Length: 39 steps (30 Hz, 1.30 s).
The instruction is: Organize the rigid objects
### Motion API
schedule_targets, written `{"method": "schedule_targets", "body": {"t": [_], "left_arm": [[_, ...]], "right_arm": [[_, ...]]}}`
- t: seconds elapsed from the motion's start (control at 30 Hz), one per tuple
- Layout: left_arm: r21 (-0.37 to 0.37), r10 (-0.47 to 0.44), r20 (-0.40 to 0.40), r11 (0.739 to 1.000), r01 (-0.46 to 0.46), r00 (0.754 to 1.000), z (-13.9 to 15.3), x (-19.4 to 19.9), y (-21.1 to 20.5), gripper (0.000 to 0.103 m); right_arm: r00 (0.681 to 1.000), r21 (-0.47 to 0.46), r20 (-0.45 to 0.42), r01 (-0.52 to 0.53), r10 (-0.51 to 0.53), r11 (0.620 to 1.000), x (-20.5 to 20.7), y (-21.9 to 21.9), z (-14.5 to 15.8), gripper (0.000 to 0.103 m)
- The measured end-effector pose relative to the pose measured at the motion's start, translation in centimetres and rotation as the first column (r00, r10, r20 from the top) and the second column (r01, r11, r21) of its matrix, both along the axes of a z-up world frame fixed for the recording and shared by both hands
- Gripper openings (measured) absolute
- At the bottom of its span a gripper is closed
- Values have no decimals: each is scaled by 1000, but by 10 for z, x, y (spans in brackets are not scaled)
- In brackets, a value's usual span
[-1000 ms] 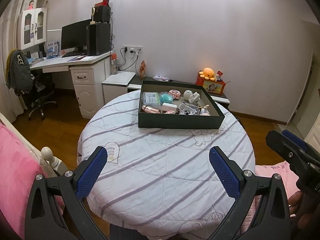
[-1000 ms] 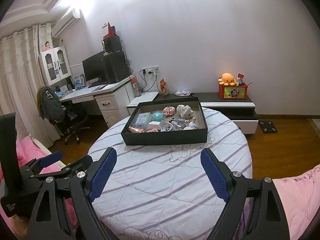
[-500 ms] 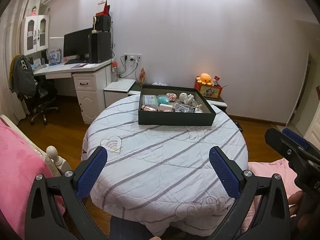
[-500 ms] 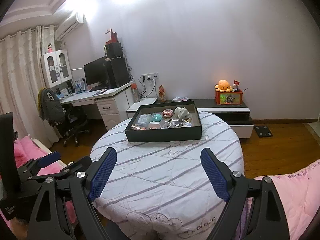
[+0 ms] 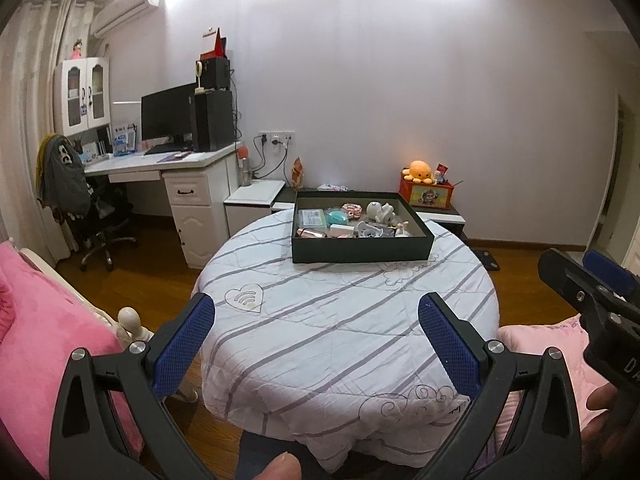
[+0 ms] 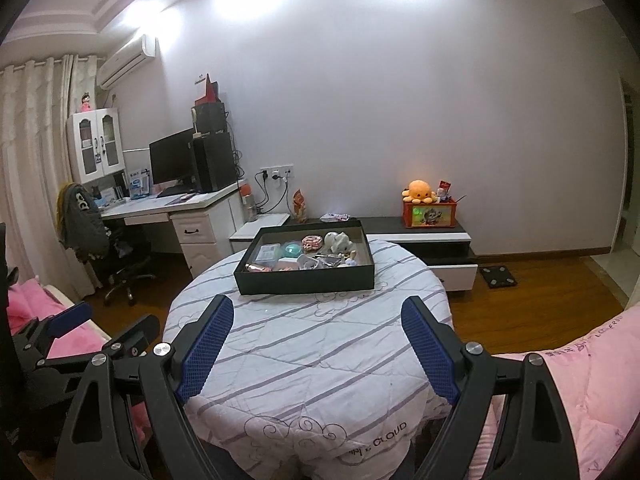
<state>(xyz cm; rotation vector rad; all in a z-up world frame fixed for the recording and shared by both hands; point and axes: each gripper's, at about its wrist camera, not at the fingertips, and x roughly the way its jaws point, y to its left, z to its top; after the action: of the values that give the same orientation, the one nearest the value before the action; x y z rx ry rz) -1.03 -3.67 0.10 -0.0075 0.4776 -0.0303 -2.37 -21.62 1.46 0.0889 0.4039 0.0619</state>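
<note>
Box (image 5: 362, 246) of dark card sits on the far part of the round table (image 5: 348, 328), which is draped in a white cloth with grey stripes; inside it lie small things, among them a white figurine (image 5: 380, 211), a teal round case (image 5: 335, 216), a pink-and-white ring (image 5: 352, 209) and a clear flat packet (image 5: 311, 217); the rest are too small to tell. Left gripper (image 5: 316, 320) hangs near the front edge of the table with its blue-padded fingers (image 5: 182, 346) spread wide and nothing between them; right gripper (image 6: 316, 326) is likewise wide apart and holds nothing, well short of the box. In the left wrist view the right gripper shows at the right edge. Behind the table stands a low black-and-white cabinet (image 6: 428, 236) with an orange plush octopus (image 6: 419, 191) on a red box (image 6: 430, 214); a white desk (image 5: 168, 168) with a monitor (image 5: 168, 114) stands to the left; pink bedding (image 5: 36, 320) flanks the table.
</note>
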Motion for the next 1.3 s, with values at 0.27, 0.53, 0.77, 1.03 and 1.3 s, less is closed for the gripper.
{"method": "schedule_targets", "body": {"t": [0.27, 0.53, 0.77, 1.03, 1.3], "left_arm": [[6, 5, 7, 1000, -5, 1000, 1, -6, -1, 103], [8, 31, 5, 999, -31, 1000, 7, -11, -3, 103], [4, 34, 0, 999, -34, 999, 11, -11, -2, 103], [-3, 24, 6, 1000, -24, 1000, 13, -12, -1, 103], [2, 21, 11, 1000, -21, 1000, 13, -12, -2, 103]], "right_arm": [[1000, -10, 5, 4, -4, 1000, -6, 2, 3, 88], [1000, -9, 2, 0, 0, 1000, -6, 1, 3, 88], [1000, -9, 2, -2, 2, 1000, -5, 1, 3, 88], [1000, -11, 2, -2, 2, 1000, -5, 1, 3, 88], [1000, -8, 3, -2, 2, 1000, -5, 0, 2, 88]]}}
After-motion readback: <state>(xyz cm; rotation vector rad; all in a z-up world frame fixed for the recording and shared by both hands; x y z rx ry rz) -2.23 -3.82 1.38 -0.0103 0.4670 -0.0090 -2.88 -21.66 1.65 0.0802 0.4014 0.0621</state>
